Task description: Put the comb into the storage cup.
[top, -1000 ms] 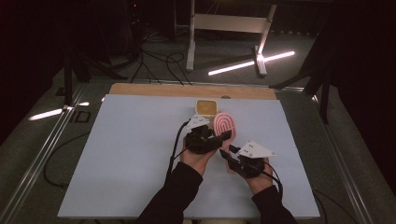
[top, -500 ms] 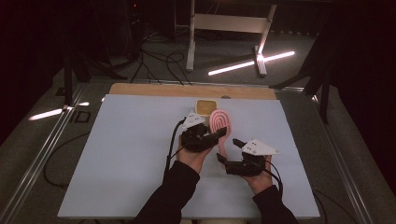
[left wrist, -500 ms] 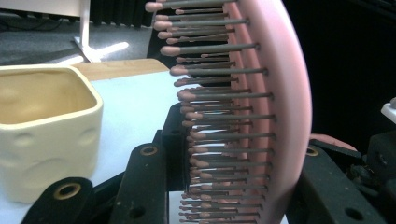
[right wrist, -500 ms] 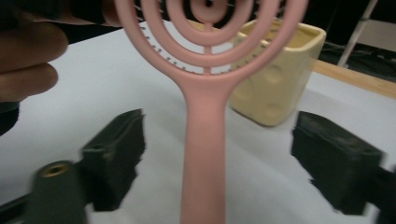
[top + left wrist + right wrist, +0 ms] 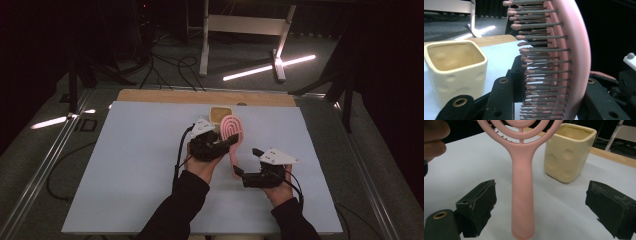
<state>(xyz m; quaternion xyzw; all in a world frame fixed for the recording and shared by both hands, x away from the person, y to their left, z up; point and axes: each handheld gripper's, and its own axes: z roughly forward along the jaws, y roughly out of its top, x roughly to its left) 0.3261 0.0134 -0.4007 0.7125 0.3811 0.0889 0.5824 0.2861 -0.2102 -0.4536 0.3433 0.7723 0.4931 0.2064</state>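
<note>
Dark floor with loose cables lies behind the pale blue table (image 5: 125, 165) in the high view. A pink hairbrush (image 5: 232, 131) stands up near the middle of the table, just in front of a small cream cup (image 5: 221, 114). The left tool (image 5: 227, 142) has the head of the brush pinched between its 2 jaws. The right tool (image 5: 237, 172) sits low by the bottom of the handle. A moment ago the brush lay flatter and the right tool was closer around the handle; now the brush stands up more, and the right tool's jaws have just been opening. That looks like a hand-over: the left tool now carries the brush alone, so it could go into the cup next.

From the left tool view, the pink brush (image 5: 574, 62) is very close, with its rows of grey pins pointing left. The 2 black jaws squeeze it, 1 on the pin side and 1 on the smooth back. The cream cup (image 5: 454, 67) stands just beside it on the left, empty inside.

From the right tool view, the brush handle (image 5: 522, 195) hangs straight down between the 2 black pads (image 5: 477, 206). The pads stand wide apart and do not touch the handle. The cup (image 5: 567, 152) is behind it, a little to the right, on the table (image 5: 459, 162).
</note>
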